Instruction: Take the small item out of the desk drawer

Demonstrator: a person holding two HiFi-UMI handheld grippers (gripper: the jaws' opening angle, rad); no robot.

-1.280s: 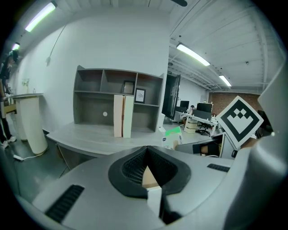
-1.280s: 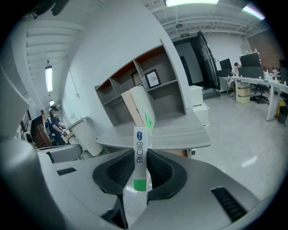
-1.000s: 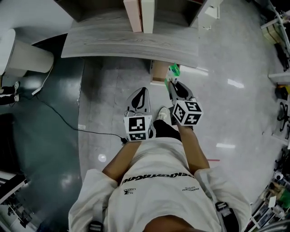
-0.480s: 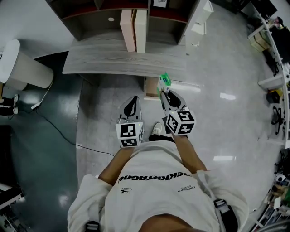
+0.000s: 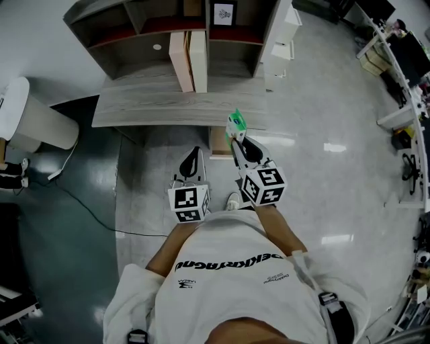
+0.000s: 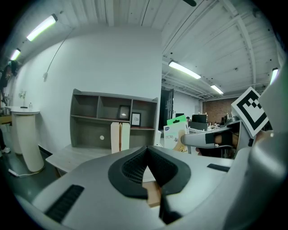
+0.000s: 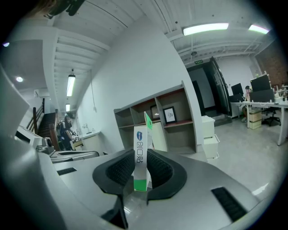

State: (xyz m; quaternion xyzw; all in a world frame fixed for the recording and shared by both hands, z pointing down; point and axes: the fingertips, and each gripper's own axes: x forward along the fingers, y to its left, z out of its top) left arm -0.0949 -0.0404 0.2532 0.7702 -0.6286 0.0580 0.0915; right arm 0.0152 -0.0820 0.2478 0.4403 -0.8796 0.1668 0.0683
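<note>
A small green-and-white box stands upright between the pads of my right gripper, which is shut on it. In the head view the box hangs over the front edge of the grey wooden desk. Just below that edge shows the open wooden drawer, mostly hidden by the gripper. My left gripper is held lower and to the left, over the floor, jaws together with nothing in them. The left gripper view also catches the box to its right.
A grey shelf unit with two upright pale books and a framed picture stands at the back of the desk. White drawer units sit at its right. A white round stand and a floor cable lie left.
The right gripper has carried the box up and left, from beside the drawer to over the desk's edge. The left gripper moved along with it. The head view now takes in the shelf.
</note>
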